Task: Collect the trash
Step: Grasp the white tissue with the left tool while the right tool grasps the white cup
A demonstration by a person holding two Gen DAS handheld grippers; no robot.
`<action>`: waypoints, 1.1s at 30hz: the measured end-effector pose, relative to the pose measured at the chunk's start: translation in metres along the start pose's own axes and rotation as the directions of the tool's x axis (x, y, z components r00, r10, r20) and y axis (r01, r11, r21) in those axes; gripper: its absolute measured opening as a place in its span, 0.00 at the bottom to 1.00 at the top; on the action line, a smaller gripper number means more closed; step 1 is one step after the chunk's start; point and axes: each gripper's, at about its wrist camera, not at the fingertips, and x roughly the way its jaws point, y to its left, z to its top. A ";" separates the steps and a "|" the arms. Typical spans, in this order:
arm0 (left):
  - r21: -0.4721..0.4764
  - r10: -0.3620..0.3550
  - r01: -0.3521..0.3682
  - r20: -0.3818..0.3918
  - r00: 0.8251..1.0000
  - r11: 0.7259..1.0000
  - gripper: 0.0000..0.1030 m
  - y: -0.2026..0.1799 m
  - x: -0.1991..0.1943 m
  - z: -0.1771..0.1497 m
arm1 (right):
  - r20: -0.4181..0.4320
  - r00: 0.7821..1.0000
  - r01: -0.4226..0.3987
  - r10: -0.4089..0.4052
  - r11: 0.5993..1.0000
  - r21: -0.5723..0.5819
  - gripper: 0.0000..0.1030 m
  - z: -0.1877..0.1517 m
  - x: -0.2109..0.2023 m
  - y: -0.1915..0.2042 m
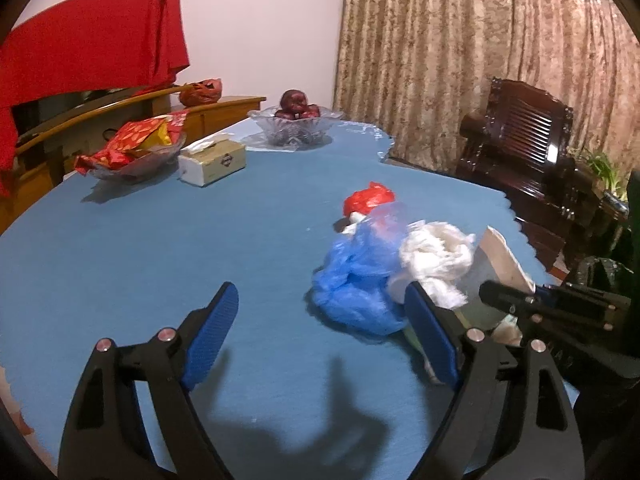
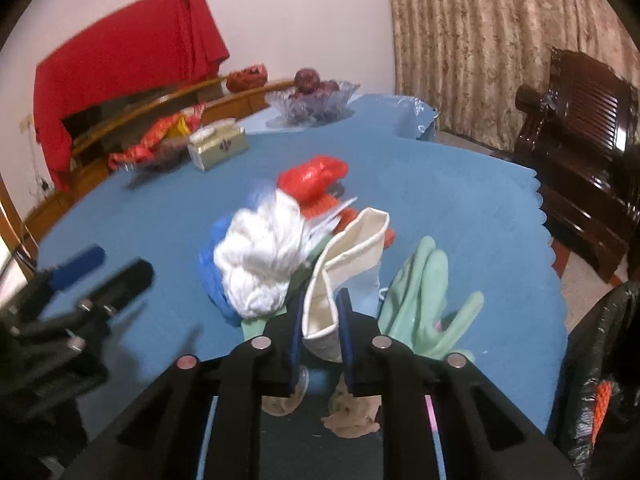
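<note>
Blue cloth covers the table point(image 1: 160, 248); patterned curtain point(image 1: 460, 60) behind, dark wooden chair point(image 1: 520, 140) far right. Far left: two glass bowls and a tissue box point(image 1: 212, 162), well apart from the work.

Trash sits in one heap near the right edge: blue plastic bag point(image 1: 356, 280), white crumpled bag point(image 2: 260, 260), red bag point(image 2: 314, 178) farther back, a cream paper pouch point(image 2: 344, 264) standing up at the near side. Pale green rubber glove point(image 2: 424, 300) lies just right of the pouch. Brownish scraps lie under the right claw, too blurred to name.

Right claw point(image 2: 320, 328): closed on the lower part of the cream paper pouch, pads pressing both faces. Left claw point(image 1: 320, 336): open wide, nothing between its pads, hanging just left of the blue plastic bag.

Black bin bag point(image 2: 592, 380) shows at the near right, off the table edge; likely the destination.

Step in hand, as judged: lift the pouch clear. To do it well, raise straight up first so the white crumpled bag leaning on it slides off rather than drags. Pouch is thin and flexible; keep the grip firm and low. Left claw could steady the heap.
</note>
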 end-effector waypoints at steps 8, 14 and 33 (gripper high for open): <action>0.032 -0.081 0.081 0.005 0.997 0.996 0.68 -0.037 0.011 0.009 | 0.053 0.998 0.023 -0.024 0.999 0.022 0.15 0.017 -0.024 -0.021; 0.063 -0.104 0.106 -0.046 0.994 0.992 0.54 -0.058 0.035 0.004 | 0.046 0.996 0.078 -0.079 0.997 0.023 0.15 0.012 -0.030 -0.042; 0.076 -0.129 0.128 0.005 0.992 0.989 0.21 -0.071 -0.002 0.013 | 0.086 0.992 0.088 -0.091 0.995 0.037 0.15 0.010 -0.066 -0.059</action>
